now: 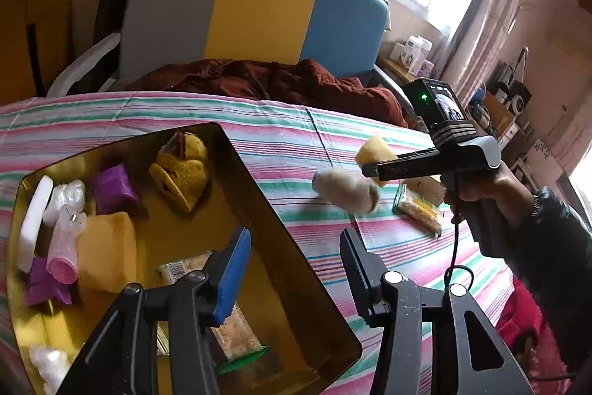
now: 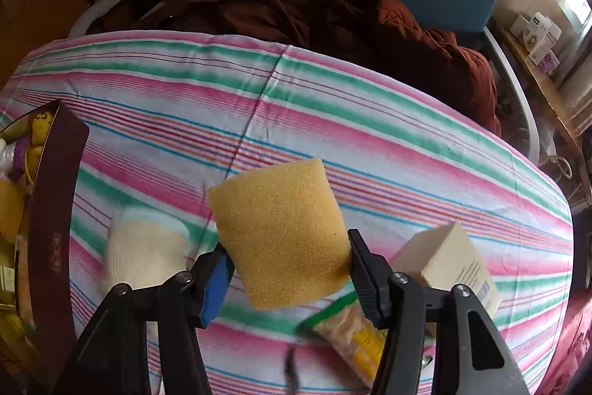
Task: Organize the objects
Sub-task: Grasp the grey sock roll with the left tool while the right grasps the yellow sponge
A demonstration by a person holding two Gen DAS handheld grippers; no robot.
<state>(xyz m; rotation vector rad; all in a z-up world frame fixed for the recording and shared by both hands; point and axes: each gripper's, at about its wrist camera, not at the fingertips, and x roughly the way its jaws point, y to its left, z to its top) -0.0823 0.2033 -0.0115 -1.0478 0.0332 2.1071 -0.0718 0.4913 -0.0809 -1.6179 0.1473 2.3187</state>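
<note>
The gold-lined box (image 1: 236, 150) sits on the striped cloth (image 1: 288, 136) and serves as landmark. Inside it lie one yellow sponge (image 1: 107, 250), two purple pieces (image 1: 114, 189), one pink-capped bottle (image 1: 68, 247), one white block (image 1: 35, 221), one yellow plush toy (image 1: 183, 169), two white wads (image 1: 68, 193) and at least two wrapped snack packets (image 1: 185, 267), partly hidden by the tongs. The left gripper (image 1: 292, 273) hangs over the box's near right rim, its jaws moderately apart with nothing between them. To the right of the box, outside it, the right gripper (image 2: 288, 269) clamps a second yellow sponge (image 2: 281, 232) by both sides, lifted above the cloth. Also right of the box on the cloth: one blurred whitish fuzzy thing (image 2: 148, 254) nearest it, then one green-edged snack packet (image 2: 351, 332) and one cream carton (image 2: 447, 258) farthest off
</note>
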